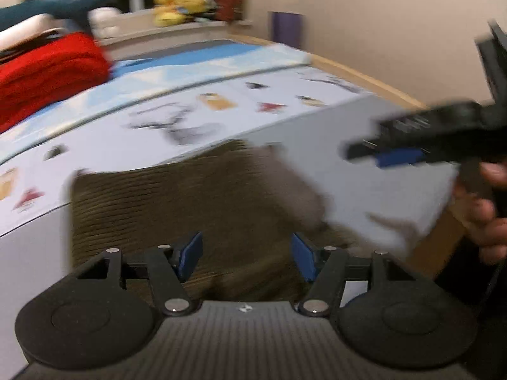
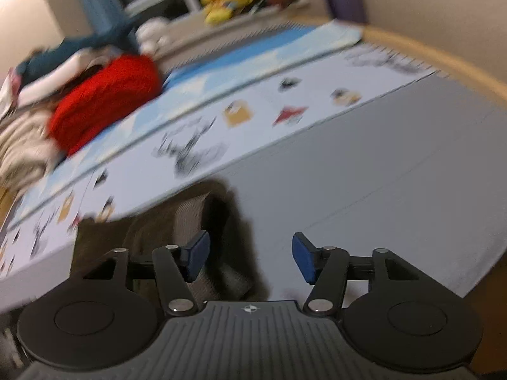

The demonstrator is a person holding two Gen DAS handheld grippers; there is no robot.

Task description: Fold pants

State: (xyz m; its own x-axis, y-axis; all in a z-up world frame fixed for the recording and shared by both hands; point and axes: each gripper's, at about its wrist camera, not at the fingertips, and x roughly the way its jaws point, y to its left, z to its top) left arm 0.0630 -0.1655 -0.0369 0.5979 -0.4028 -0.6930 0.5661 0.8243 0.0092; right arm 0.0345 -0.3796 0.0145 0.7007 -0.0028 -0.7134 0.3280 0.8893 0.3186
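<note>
Brown corduroy pants [image 1: 190, 196] lie in a folded heap on the pale bed sheet [image 1: 317, 120], blurred in both views. My left gripper [image 1: 247, 256] hovers over them, open, with nothing pinched between its blue pads [image 1: 190, 255]. In the left wrist view my right gripper [image 1: 399, 155] comes in side-on from the right, held by a hand [image 1: 484, 215]. Seen from the right wrist, the pants [image 2: 177, 221] sit at the lower left. My right gripper [image 2: 250, 256] is open: its left pad is over the cloth's edge, its right pad over bare sheet.
A folded red garment [image 1: 50, 72] and a pile of other clothes [image 2: 25, 152] lie at the far left of the bed. Yellow plush toys [image 1: 177, 6] sit on a ledge behind. The wooden bed edge [image 1: 364, 76] runs along the right, by the wall.
</note>
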